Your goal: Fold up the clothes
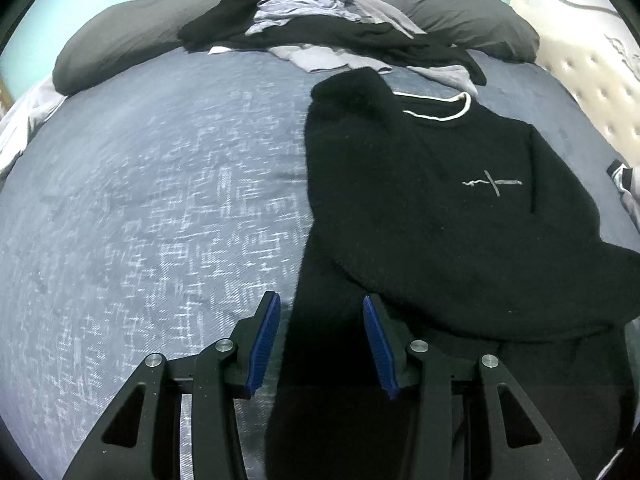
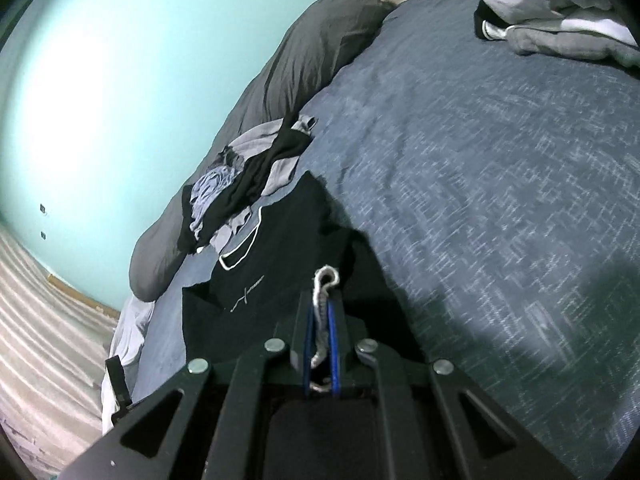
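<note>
The black sweater (image 1: 420,208) lies on the bed (image 1: 160,200), front up, with its white-trimmed neckline (image 1: 436,108) toward the pillows and its hem toward the camera. Its long axis therefore runs straight away from the left gripper (image 1: 320,320). One sleeve appears folded in over the body, though the dark cloth makes the layers hard to read.

The left gripper hovers just over the near left corner of the garment with its fingers (image 1: 264,344) spread apart and nothing between them. The sweater's left edge runs up between the two pads, so cloth lies ahead and slightly right of this hand.

The right gripper (image 2: 322,320) is clenched on a light woven bit (image 2: 326,280) together with black cloth. It seems to be an edge or tag of the sweater, lifted off the bed (I cannot tell which part). From there the sweater stretches away to the left, toward the loose pile of grey and black clothes (image 2: 248,184) by the pillow (image 2: 320,52).

Judging by this, the right hand already has its hold, and the left is the free one nearest the hem corner. Any fold would carry cloth along or across that pillow-to-camera axis.
</note>
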The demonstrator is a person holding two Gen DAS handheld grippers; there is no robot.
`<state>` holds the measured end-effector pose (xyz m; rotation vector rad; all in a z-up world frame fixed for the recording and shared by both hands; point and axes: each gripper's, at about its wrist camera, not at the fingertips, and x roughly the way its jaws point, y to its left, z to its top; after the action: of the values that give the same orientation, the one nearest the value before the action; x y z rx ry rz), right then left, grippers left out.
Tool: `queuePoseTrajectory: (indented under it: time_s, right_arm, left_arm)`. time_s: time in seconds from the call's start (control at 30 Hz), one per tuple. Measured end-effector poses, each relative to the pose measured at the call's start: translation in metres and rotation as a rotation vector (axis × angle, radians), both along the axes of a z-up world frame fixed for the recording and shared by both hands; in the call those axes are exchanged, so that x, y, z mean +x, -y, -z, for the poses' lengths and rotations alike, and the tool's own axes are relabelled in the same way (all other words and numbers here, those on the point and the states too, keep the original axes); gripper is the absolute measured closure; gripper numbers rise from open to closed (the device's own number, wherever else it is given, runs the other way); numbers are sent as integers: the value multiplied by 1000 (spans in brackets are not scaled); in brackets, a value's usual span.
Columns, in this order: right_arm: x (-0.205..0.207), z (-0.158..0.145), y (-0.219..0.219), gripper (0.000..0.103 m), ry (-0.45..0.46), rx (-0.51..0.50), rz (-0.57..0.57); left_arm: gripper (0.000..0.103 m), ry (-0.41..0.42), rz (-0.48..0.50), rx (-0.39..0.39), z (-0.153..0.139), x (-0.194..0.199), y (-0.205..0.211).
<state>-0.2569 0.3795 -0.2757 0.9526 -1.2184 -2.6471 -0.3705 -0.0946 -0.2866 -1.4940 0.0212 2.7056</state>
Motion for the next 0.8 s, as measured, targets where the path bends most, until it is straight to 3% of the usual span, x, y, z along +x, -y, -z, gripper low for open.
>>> queuePoseTrajectory:
  time_s: [0.43,0.63,0.8]
  right_arm:
    - [5,4,-22,98,2,-10,71]
    - [3,9,-22,100,17,-23,60]
    - [2,12,-18,100,38,-24,42]
  left_arm:
    - [57,-10,53,-48,0,-19,-22]
    - [83,-10,84,-65,1,-14,-21]
    - [92,-32,59,-51,-3,-10,-15]
